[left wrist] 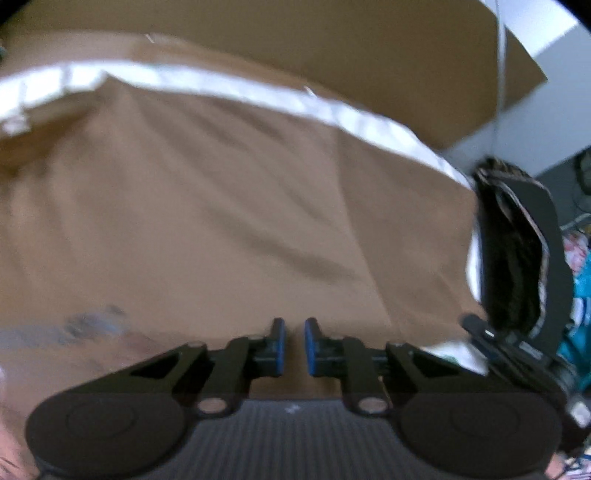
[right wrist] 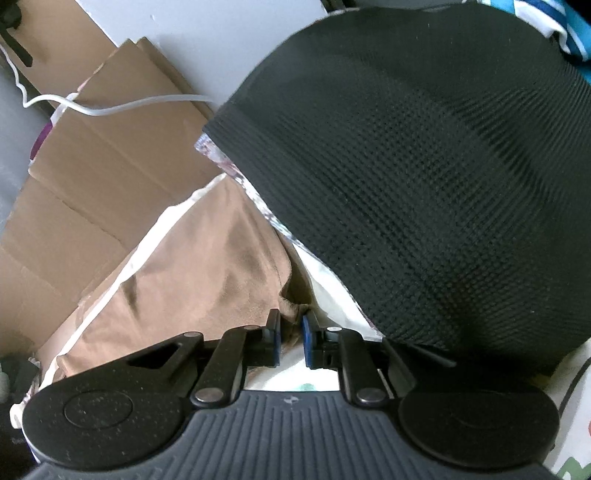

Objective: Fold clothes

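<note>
1. The left claw (left wrist: 294, 345), at the bottom middle of its own view, has its blue-padded fingers (left wrist: 280, 345) drawn close together with only a narrow slit between them. Whether any cloth is caught in that slit cannot be told; the picture is blurred.
2. Directly beyond the left claw a brown garment (left wrist: 207, 206) fills most of that frame, spread fairly flat with soft creases running from the upper left down to the right.
3. A white cloth (left wrist: 236, 86) shows as a curved band along the brown garment's far edge, across the upper part of the frame.
4. Flat brown cardboard (left wrist: 332, 33) lies beyond that band, along the top of the frame.
5. At the right edge of the left view stands the other claw tool (left wrist: 524, 332), black, with dark knit fabric hanging at it.
6. The right claw (right wrist: 290, 341), at the bottom middle of its own view, is nearly closed, and a bunched corner of the brown garment (right wrist: 192, 288) sits between its pads (right wrist: 306, 343), pinched there.
7. From that pinch the brown garment runs off to the lower left, over the white cloth (right wrist: 332, 284), which shows beside and below the claw.
8. A black knit garment (right wrist: 424, 177) covers the upper right and middle of the right view, hanging close in front of the lens.
9. Cardboard sheets (right wrist: 110, 155) lie at the upper left, with a white cable (right wrist: 122, 105) curving across them.
</note>
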A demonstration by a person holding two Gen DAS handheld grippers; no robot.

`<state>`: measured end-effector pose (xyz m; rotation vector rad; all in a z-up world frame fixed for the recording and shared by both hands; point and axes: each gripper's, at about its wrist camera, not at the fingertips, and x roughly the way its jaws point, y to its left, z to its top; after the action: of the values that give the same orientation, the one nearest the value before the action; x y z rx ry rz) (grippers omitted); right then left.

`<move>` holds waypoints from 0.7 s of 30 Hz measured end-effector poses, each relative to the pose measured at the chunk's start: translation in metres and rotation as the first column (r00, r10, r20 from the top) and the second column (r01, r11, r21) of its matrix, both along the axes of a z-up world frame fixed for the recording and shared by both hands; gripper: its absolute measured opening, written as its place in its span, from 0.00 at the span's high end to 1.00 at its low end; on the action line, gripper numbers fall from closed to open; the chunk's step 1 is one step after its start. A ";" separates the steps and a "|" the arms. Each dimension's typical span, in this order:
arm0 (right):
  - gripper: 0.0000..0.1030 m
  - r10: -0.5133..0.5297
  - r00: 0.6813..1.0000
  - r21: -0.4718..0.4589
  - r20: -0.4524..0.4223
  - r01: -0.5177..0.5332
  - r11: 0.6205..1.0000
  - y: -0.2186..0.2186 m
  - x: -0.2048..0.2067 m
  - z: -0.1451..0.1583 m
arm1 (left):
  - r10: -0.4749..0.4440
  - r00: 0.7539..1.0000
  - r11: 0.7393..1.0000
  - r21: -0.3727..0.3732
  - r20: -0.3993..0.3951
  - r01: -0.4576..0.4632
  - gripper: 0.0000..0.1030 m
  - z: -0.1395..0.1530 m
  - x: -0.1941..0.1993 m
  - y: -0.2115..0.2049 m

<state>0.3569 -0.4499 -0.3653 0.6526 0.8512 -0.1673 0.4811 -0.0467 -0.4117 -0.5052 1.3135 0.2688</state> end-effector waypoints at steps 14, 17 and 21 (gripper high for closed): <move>0.92 0.048 0.997 0.074 0.059 -0.053 0.996 -0.011 0.005 0.012 | 0.016 1.000 0.990 -0.141 -0.023 -0.019 0.96 -0.029 0.022 -0.035; 0.92 0.053 0.995 0.108 0.082 -0.062 0.992 -0.012 0.006 0.019 | 0.000 1.000 0.988 -0.156 -0.021 -0.003 0.96 -0.026 0.022 -0.041; 0.93 0.075 0.989 0.123 0.131 -0.091 0.988 -0.008 0.014 0.035 | 0.007 1.000 0.991 -0.133 -0.030 -0.011 0.97 -0.029 0.025 -0.044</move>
<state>0.3705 -0.4575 -0.3307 0.7397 0.7697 0.0049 0.5056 -0.0912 -0.4408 -0.6221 1.3646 0.1971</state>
